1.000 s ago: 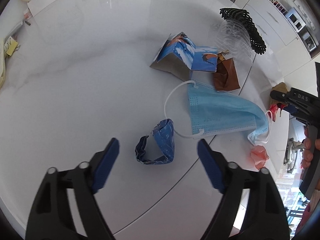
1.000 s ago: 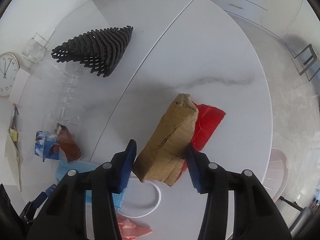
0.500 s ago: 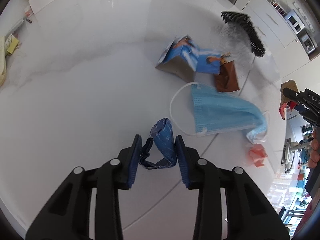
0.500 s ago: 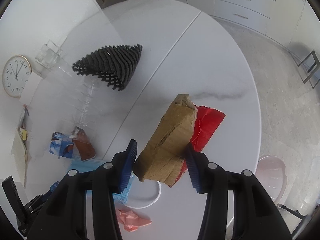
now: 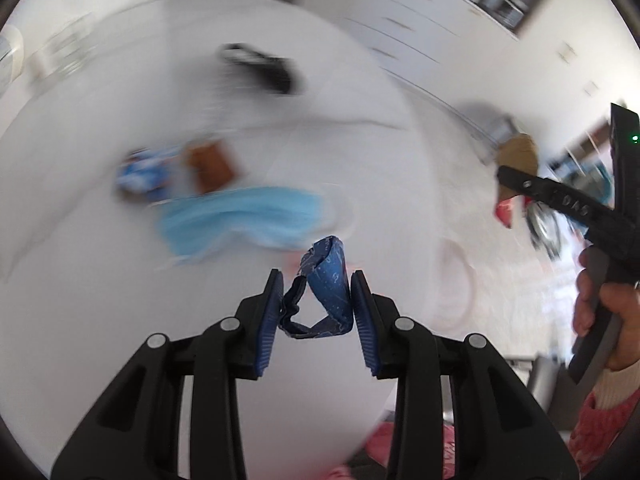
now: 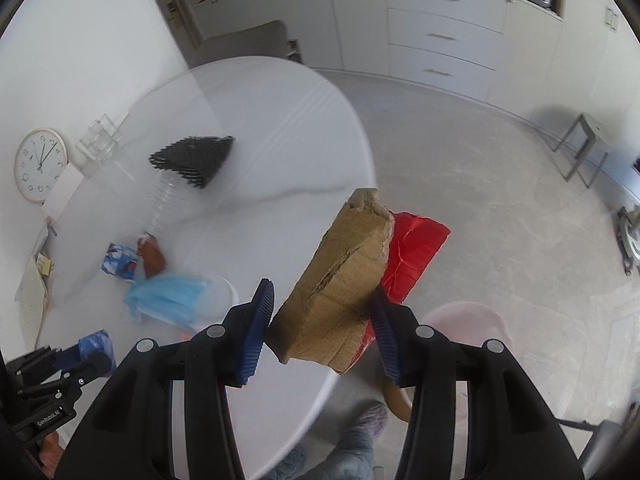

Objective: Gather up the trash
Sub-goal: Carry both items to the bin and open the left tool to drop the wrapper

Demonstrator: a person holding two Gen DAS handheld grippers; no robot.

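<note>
My left gripper (image 5: 316, 308) is shut on a crumpled dark blue wrapper (image 5: 326, 292) and holds it above the white table (image 5: 100, 320); the left wrist view is motion-blurred. My right gripper (image 6: 322, 330) is shut on a brown cardboard piece (image 6: 340, 288) with a red wrapper (image 6: 416, 244) behind it, held past the table's edge. A blue face mask (image 5: 240, 216) (image 6: 168, 296), a blue printed carton (image 6: 118, 260) and a brown packet (image 6: 154, 254) lie on the table.
A pink bin (image 6: 464, 316) stands on the floor below my right gripper. A black mesh object (image 6: 192, 156), a clear plastic container (image 6: 168, 200) and a clock (image 6: 38, 164) are at the table's far side. A chair (image 6: 244, 44) stands behind.
My left gripper has lifted the dark blue wrapper off the table and swung right. My right gripper has carried the cardboard and red wrapper up and out beyond the table edge.
</note>
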